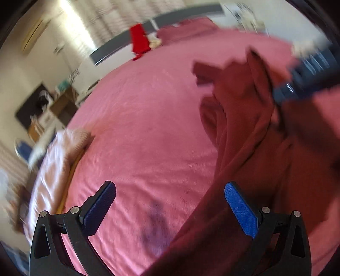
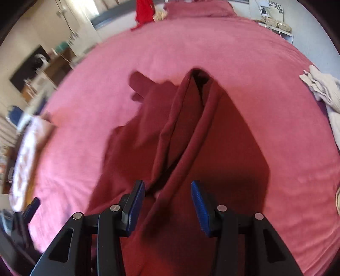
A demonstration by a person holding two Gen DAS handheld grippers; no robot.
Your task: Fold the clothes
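A dark maroon garment (image 2: pixel 182 131) lies rumpled on the pink bedspread (image 2: pixel 265 74), with one long fold raised into a ridge that casts a shadow to its right. My right gripper (image 2: pixel 167 201) is open, and the fabric runs between its blue pads (image 2: pixel 199 208) without being clamped. My left gripper (image 1: pixel 170 203) is open wide over bare bedspread (image 1: pixel 138 127), its right pad (image 1: pixel 240 208) against the edge of the garment (image 1: pixel 244 131). The right gripper (image 1: pixel 308 78) shows as a blue blur at the left wrist view's upper right. The left gripper (image 2: pixel 31 206) shows at the right wrist view's lower left.
A bright red garment (image 2: pixel 144 10) hangs at the grey headboard beside maroon pillows (image 2: pixel 197 8). Pale grey clothes (image 2: pixel 323 91) are piled at the bed's right edge. White-and-pink cloth (image 1: pixel 63 152) sits at the left edge. Furniture stands beyond the bed on the left.
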